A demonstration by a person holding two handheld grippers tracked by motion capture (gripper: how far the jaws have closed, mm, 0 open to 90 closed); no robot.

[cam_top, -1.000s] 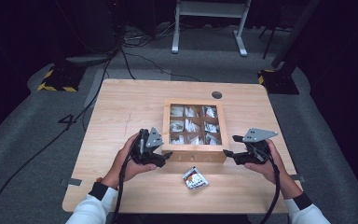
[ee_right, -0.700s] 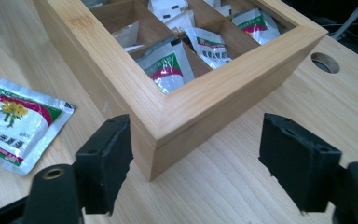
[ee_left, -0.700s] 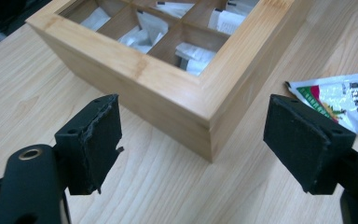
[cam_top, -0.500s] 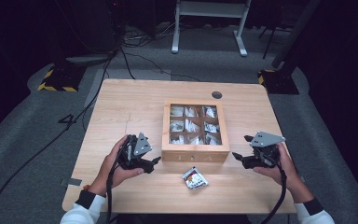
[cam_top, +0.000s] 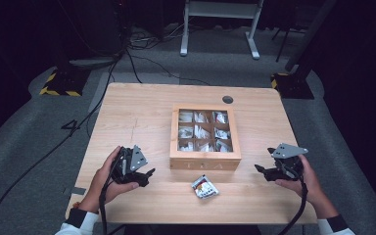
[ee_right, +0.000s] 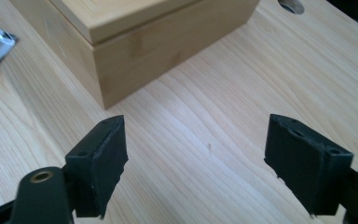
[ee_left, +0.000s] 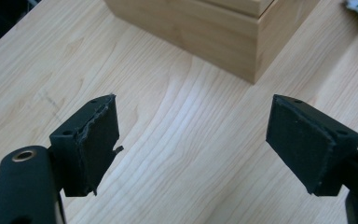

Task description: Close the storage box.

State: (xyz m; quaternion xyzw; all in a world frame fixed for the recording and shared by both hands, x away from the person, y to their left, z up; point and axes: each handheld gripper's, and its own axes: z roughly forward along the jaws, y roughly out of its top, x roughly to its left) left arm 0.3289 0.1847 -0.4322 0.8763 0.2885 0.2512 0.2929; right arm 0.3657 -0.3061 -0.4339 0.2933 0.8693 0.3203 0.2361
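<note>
Wooden tea box (cam_top: 204, 137) holds what look like sachets, seen from above; both grippers' fingers (ee_left: 98, 140) (ee_right: 103, 154) spread, empty.

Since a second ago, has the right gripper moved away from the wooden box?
Yes. In the high view the right gripper has drawn off rightward from the wooden box, jaws just opened wider, nothing between them.

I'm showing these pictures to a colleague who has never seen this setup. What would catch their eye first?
Probably the square wooden box with a windowed lid at the middle of the pale wooden table, white packets showing through its nine panes. Next, the small shiny sachet lying in front of it, flanked by the open left gripper and right gripper.
</note>
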